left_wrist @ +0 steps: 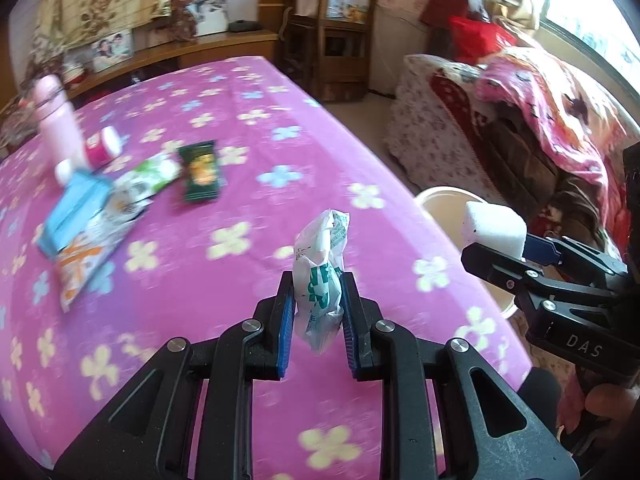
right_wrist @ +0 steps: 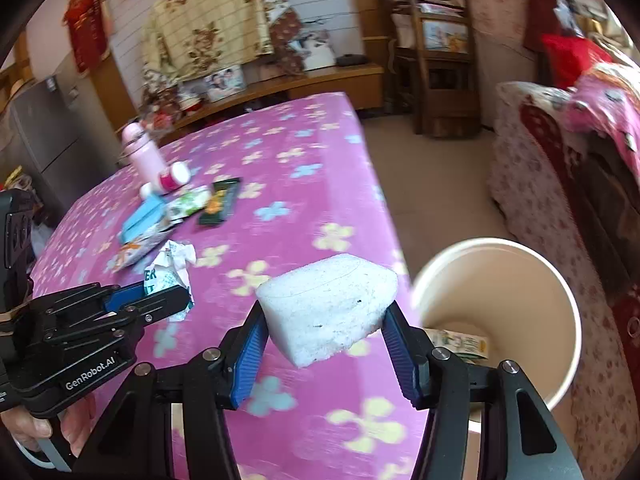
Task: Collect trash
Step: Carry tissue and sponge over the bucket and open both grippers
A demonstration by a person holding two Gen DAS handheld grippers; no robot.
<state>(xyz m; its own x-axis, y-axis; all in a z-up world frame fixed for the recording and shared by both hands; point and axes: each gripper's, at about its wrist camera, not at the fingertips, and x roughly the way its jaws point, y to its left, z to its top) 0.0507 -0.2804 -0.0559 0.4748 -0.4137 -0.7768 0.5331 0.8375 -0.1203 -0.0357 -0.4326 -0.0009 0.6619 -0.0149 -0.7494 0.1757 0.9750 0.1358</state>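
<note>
Two grippers, each carrying trash above the pink flowered tablecloth (left_wrist: 240, 128).
Our left gripper (left_wrist: 317, 316) pinches a crumpled white-and-green plastic wrapper (left_wrist: 320, 276) between its pads; our right gripper (right_wrist: 324, 344) clamps a white foam block (right_wrist: 328, 308), with the cream round paper bin (right_wrist: 560, 300) at its 3 o'clock, beside the table.

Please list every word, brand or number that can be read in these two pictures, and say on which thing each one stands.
"DAS": on the black body of the right claw.
"GenRobot.AI": on the black body of the left claw.
"ER": green letters on the crumpled white wrapper in the left claw; the rest is creased.
Snack packets, blue box, small bottle: print too blurred to read.
</note>
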